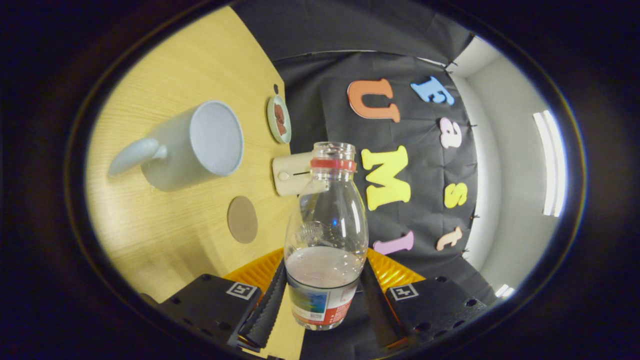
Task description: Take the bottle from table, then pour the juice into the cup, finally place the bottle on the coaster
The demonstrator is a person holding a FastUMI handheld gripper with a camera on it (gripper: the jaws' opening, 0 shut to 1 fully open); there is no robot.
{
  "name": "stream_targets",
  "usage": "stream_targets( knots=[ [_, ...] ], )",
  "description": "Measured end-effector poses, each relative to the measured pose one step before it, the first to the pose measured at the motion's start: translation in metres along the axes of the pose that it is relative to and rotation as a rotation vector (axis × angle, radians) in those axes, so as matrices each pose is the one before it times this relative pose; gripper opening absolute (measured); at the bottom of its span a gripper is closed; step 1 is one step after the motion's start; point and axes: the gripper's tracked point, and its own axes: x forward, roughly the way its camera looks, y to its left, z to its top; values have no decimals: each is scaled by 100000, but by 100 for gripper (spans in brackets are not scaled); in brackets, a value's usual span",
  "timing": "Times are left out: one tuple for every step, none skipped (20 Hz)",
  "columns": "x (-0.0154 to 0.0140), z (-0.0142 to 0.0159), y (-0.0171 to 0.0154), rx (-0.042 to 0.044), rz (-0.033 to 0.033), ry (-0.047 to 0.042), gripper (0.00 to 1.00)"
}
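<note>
- The clear plastic bottle with a red neck ring and a printed label is clamped between the two fingers of the gripper; the jaws are closed only to the width of the bottle's lower body, and both pads are seen pressing on its sides.
- The bottle is held clear of the light wooden table, so the taking step is judged complete.
- The table appears rotated sideways, which suggests the gripper and bottle are already rolled towards a pouring angle.
- The cap is off and the mouth is open; a pale liquid fills roughly the lower third of the bottle, so most or all of the juice is judged not yet poured.
- The white ceramic cup with a handle is seen on the table, well apart from the bottle's mouth; its interior looks empty.
- The round brown coaster lies bare on the table between the cup and the fingers, nearer the table's edge, so the final placing is not yet done.
- A small round dish with reddish contents and a cream-coloured box are seen at the table's edge, just behind the bottle's neck.
- Left to do: the mouth must be brought over the cup, the pour made, and the bottle set on the coaster.
</note>
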Motion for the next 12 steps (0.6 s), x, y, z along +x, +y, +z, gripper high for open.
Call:
stream_targets(
  knots=[
    [-78,134,-51,-3177,-568,-637,81],
    [-37,121,53,-2340,-193,-460,81],
    [-275,42,188,-2421,276,-43,81],
    [-321,133,-177,-2435,-493,-458,81],
    [-267,264,-204,-2178,-690,-584,81],
    [-53,187,94,-1985,-102,-257,81],
    [-144,349,219,-1851,249,-1145,81],
    [-47,70,173,-1723,300,315,81],
    [-54,-333,71,-1836,-59,1442,81],
    [-5,-94,39,-1696,272,450,81],
    [58,30,109,-1413,157,-358,81],
    [86,-3,178,-2262,-74,342,81]
  ],
)
